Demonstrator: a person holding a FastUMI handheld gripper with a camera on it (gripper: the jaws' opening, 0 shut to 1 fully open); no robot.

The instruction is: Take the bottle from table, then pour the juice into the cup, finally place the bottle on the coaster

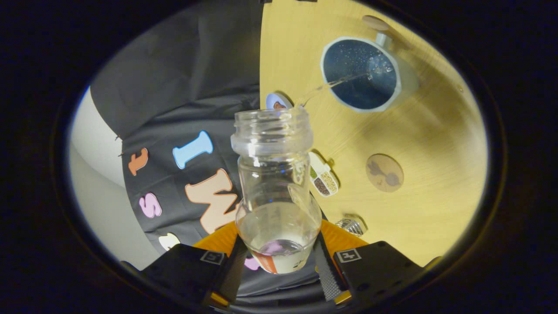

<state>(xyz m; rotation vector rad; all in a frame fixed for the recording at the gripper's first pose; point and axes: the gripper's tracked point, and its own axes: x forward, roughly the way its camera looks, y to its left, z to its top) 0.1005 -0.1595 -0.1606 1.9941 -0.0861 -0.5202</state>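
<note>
Clear glass bottle (276, 187), tipped, is clamped at its base between the tool (279, 261) fingers; juice is streamed into the cup (364, 74) on the worktop (436, 144); smooth, rigid, lightening, fragile

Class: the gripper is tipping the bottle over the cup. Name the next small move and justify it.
Probably hold the tilt a moment longer: the gripper grips the bottle, a thin stream is landing in the cup, and liquid remains in the bottle.
</note>
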